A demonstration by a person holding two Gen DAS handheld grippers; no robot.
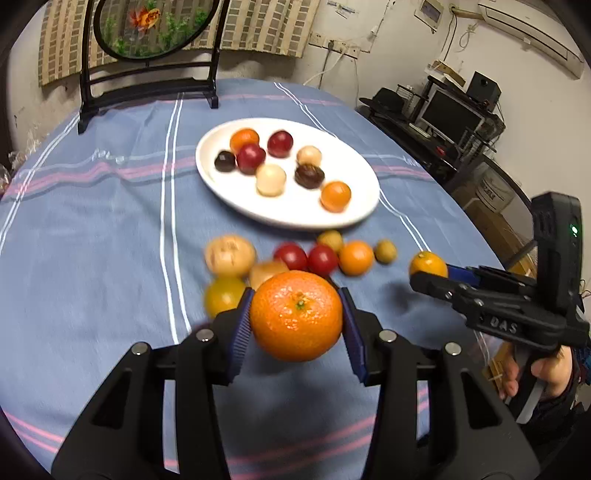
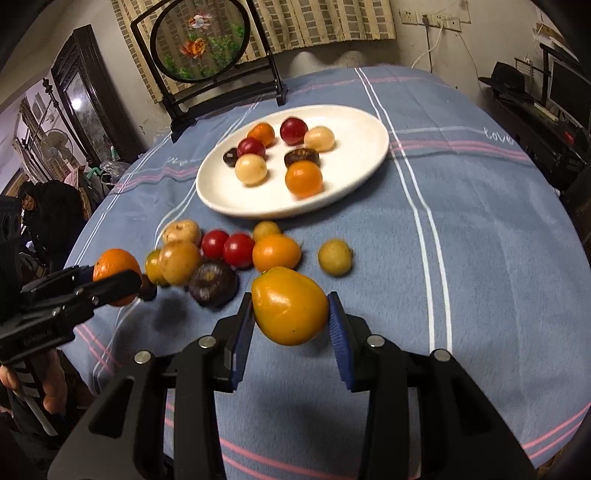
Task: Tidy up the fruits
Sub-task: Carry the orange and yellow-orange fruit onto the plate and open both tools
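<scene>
1. A round worktop covered in a blue cloth with white and pink stripes fills both wrist views.
2. The left tongs are closed partway on a large orange. Both blue ribbed pads press its sides, and it is held clear of the cloth, stem end facing the camera.
3. The right tongs are closed partway on a yellow-orange fruit with a smooth, glossy skin. Both blue pads touch its sides, and it too is off the cloth.
4. In the left view, the right tongs come in from the right edge with the same yellow-orange fruit at their tip, and a hand grips the handle below.
5. A white oval plate sits beyond the tongs toward the far side of the worktop. It holds eight small round fruits: two orange, two red, two pale cream and two dark brown.
6. A loose cluster of fruits lies on the cloth between the plate and the tongs: red, orange, tan, yellow and one dark purple.
7. A single tan fruit lies a little to the right of that cluster.
8. A dark wooden stand with a round painted panel stands at the far edge of the worktop, behind the plate.
</scene>
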